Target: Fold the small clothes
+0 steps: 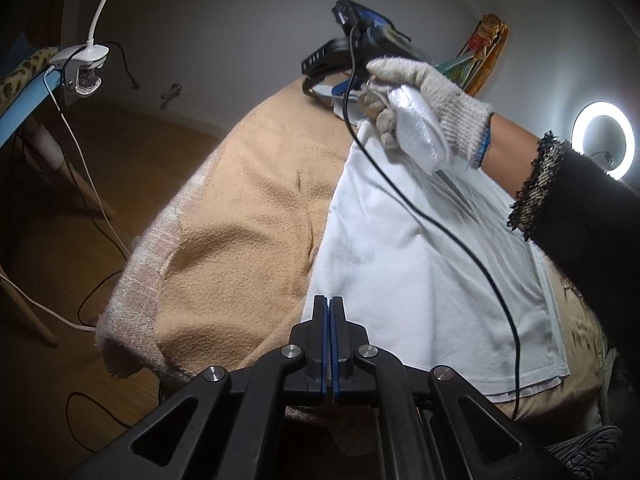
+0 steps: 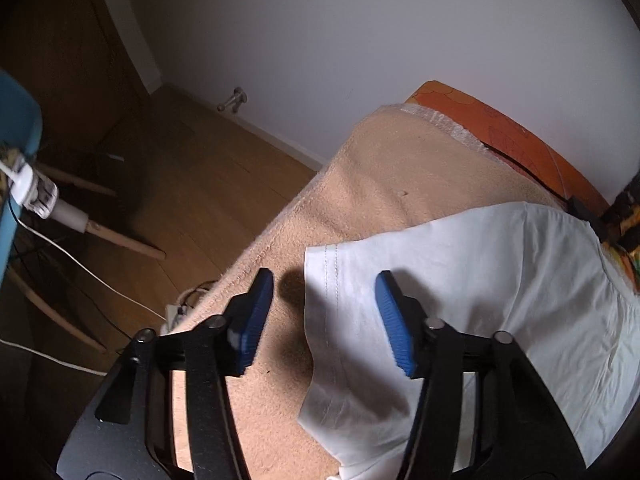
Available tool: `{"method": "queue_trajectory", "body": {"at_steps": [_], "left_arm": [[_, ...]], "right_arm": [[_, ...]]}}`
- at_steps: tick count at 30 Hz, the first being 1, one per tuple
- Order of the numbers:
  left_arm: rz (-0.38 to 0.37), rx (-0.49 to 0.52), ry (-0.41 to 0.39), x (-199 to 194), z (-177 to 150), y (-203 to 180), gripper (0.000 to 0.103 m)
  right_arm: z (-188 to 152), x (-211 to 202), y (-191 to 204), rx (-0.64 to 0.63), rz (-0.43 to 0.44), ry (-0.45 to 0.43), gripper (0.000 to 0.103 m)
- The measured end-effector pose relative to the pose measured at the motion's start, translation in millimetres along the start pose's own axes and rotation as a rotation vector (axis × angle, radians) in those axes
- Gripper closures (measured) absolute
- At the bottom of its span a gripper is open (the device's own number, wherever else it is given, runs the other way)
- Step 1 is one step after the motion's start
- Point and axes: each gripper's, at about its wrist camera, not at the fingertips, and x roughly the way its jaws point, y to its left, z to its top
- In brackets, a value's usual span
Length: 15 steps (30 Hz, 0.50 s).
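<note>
A white garment (image 1: 424,264) lies flat on a tan blanket (image 1: 240,216). My left gripper (image 1: 329,304) is shut with nothing between its blue pads, just off the garment's near left corner. The right gripper (image 1: 332,88) shows far off in the left wrist view, held by a gloved hand (image 1: 424,92) over the garment's far end. In the right wrist view my right gripper (image 2: 324,284) is open, hovering above the stitched hem of the white garment (image 2: 480,280). One pad is over the blanket (image 2: 360,168), the other over the cloth.
A black cable (image 1: 460,240) trails across the garment. A blue chair with a clip lamp (image 1: 80,68) stands left on the wooden floor (image 2: 192,168). A ring light (image 1: 604,140) glows at right. An orange patterned cloth (image 2: 500,128) lies at the blanket's far edge.
</note>
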Motion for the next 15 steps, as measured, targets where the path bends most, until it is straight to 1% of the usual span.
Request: {"method": "queue_trajectory", "body": {"at_steps": [1,3,5,7,9,15], "left_arm": [[-0.008,-0.008,-0.001,-1,1,2,0.103],[-0.017,-0.017,-0.010,-4,1,3,0.103],[-0.015,-0.017,-0.019,-7,2,5,0.103],[-0.023,-0.024,-0.028,-9,4,7,0.103],[-0.036,-0.028,-0.044,-12,5,8,0.103],[-0.045,0.009,-0.069,-18,6,-2,0.103]], "right_arm": [[-1,2,1,-0.008,-0.015,0.012,0.069],[-2,3,1,-0.016,-0.033,0.006,0.076],[-2,1,-3,-0.007,-0.035,0.008,0.092],[0,-2,-9,0.012,-0.031,0.006,0.096],[2,-8,-15,0.032,-0.024,-0.015,0.096],[11,-38,-41,0.115,0.029,-0.122,0.097]]}}
